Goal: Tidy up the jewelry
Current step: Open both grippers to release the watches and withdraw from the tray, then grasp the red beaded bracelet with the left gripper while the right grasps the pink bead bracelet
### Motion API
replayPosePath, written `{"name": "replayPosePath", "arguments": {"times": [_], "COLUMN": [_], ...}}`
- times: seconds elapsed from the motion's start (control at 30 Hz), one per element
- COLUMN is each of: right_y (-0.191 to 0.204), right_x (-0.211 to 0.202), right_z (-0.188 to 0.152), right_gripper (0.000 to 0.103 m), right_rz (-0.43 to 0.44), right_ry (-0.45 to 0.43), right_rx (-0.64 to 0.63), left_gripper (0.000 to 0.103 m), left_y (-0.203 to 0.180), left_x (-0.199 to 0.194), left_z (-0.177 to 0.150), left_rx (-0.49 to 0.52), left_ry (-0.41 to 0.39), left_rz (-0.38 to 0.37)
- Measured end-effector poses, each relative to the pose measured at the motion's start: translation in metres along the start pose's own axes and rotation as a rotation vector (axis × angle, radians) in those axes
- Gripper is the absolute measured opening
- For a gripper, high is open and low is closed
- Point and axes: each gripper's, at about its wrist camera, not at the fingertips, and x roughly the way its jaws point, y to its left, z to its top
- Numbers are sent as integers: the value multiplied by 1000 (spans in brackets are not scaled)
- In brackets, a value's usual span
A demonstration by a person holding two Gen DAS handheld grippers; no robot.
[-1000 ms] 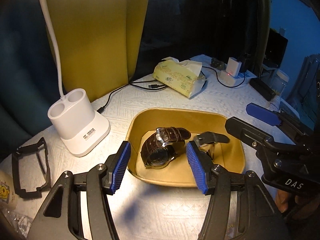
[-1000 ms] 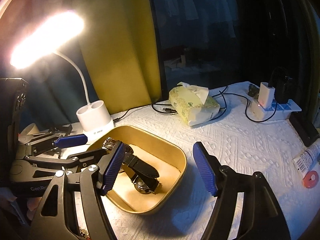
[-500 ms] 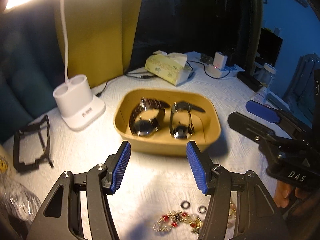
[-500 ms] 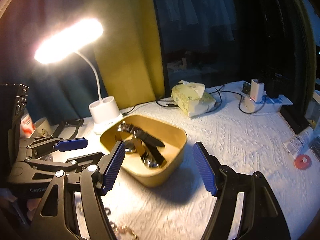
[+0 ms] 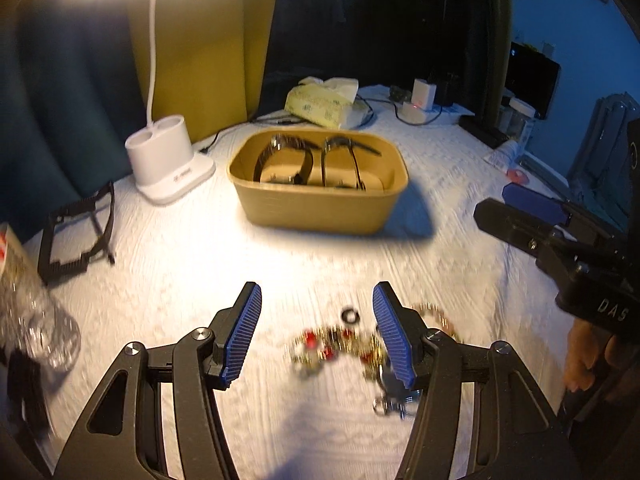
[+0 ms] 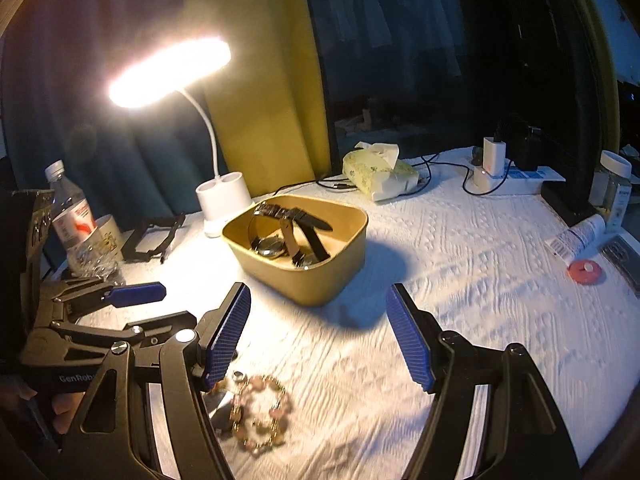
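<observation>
A tan tray (image 5: 320, 208) (image 6: 344, 276) on the white cloth holds two wristwatches (image 5: 288, 160) (image 6: 276, 246). Near the front edge lies a blurred pile of gold and red jewelry (image 5: 340, 346) with a dark ring (image 5: 351, 315). A beaded bracelet (image 6: 260, 416) lies beside the right gripper's left finger. My left gripper (image 5: 318, 334) is open and empty, just above the jewelry pile. My right gripper (image 6: 320, 338) is open and empty, in front of the tray. Each gripper shows in the other's view (image 5: 560, 232) (image 6: 120, 312).
A lit white desk lamp (image 6: 224, 204) stands left of the tray. A tissue pack (image 5: 324, 104), charger and cables (image 6: 492, 164) lie behind. A black frame (image 5: 76, 232) and a water bottle (image 6: 70, 220) are at the left. A tube and a red disc (image 6: 584, 272) are at the right.
Both grippers have pulled back from the tray toward the table's front. The jewelry pile and bracelet have come into view. Both grippers stayed open.
</observation>
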Motion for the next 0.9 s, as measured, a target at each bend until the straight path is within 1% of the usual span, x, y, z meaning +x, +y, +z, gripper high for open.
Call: {"name": "replayPosePath", "arguments": {"times": [0.1, 0.27, 0.37, 0.53, 0.63, 0.73, 0.8, 0.9], "right_y": [-1, -4, -5, -5, -4, -5, -6, -6], "right_x": [-2, 1, 3, 2, 4, 5, 6, 7], "right_z": [-11, -32, -39, -41, -42, -42, -42, -42], "right_gripper": [70, 70, 70, 70, 70, 70, 70, 70], "right_rz": [4, 11, 18, 23, 25, 26, 27, 28], "right_ry": [18, 73, 93, 90, 94, 97, 99, 103], "right_rx": [2, 3, 15, 18, 15, 18, 22, 26], "left_gripper": [61, 61, 61, 61, 61, 61, 61, 61], "left_y": [0, -2, -5, -7, -4, -3, 1, 10], "left_x": [2, 8, 12, 21, 27, 33, 37, 37], "left_z": [-13, -32, -39, -34, -26, -19, -18, -19], "left_rx": [-19, -44, -37, -15, -17, -9, -5, -41], "left_ry": [24, 67, 86, 89, 89, 84, 93, 101], "left_rz": [3, 5, 3, 34, 25, 36, 46, 10]}}
